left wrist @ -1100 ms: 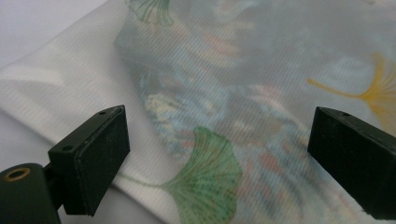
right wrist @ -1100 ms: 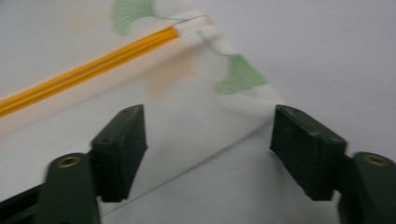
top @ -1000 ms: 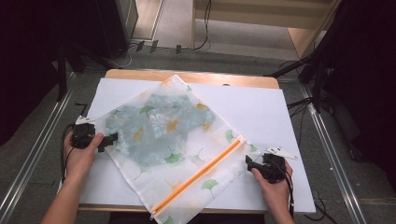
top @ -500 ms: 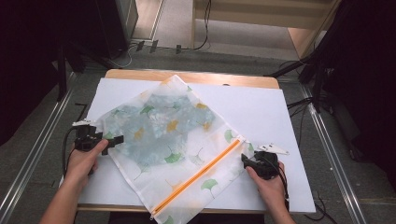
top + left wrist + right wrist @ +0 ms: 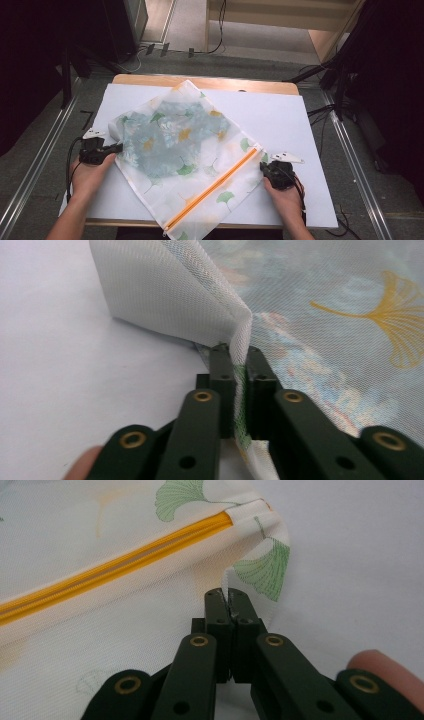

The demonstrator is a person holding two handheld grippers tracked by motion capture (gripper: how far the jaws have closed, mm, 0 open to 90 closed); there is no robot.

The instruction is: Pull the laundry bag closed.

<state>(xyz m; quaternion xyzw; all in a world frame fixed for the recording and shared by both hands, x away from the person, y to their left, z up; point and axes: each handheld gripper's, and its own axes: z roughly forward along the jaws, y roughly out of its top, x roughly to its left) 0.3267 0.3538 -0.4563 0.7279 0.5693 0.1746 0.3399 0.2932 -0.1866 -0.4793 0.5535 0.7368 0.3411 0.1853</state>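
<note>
the jaws of both claws have just been closing, so the mesh laundry bag [image 5: 190,150], lying flat mid-surface, is now being pinched at its left corner by the left claw [image 5: 239,351] and at its right corner, near the orange zipper [image 5: 115,567], by the right claw [image 5: 229,596], ready for lifting.

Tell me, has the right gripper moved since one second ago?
Yes. In the high view the right gripper has come left along the white board to the mesh bag, and its jaws have just been closing on the bag's corner.

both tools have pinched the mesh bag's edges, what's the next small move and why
Probably lift both corners together. The left tool and right tool have just closed on opposite edges of the mesh bag, which lies flat on the white sheet.
</note>
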